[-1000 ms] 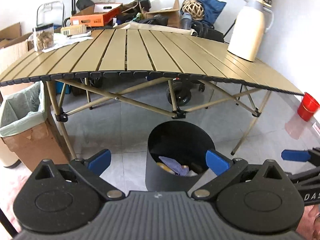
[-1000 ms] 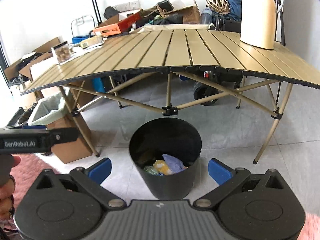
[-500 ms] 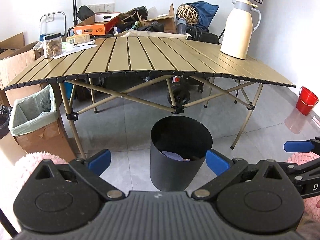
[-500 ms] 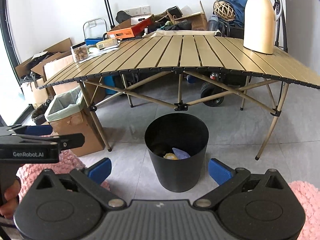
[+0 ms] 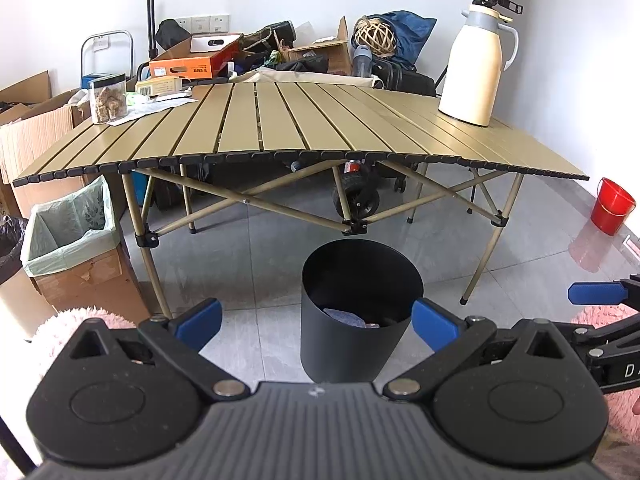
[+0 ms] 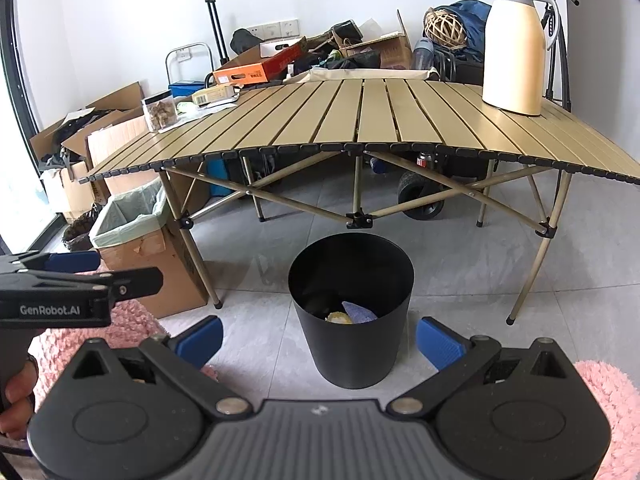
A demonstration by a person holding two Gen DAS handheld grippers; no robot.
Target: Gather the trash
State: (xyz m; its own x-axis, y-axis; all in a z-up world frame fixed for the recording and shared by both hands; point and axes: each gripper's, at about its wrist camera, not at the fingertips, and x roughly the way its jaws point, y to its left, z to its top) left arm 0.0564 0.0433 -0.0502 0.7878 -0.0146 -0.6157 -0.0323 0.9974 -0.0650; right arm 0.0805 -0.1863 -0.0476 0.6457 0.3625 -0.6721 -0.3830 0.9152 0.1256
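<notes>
The left gripper (image 5: 316, 322) and the right gripper (image 6: 319, 340) are both spread wide with nothing between their blue pads, held side by side and aimed at the black bin (image 6: 350, 316). The bin stands upright on the grey floor just ahead of them, mouth up, between the fingers in each view. Inside lie the trash pieces: a purple-blue scrap (image 6: 360, 313) and a yellow lump (image 6: 338, 317), low at the bottom. Farther left, a cardboard box (image 6: 156, 256) lined with a pale green bag sits by the table leg. Beyond, the slatted table (image 6: 380, 120) carries a cream jug (image 6: 516, 44) and a clear jar (image 6: 160, 110) of brown chunks.
</notes>
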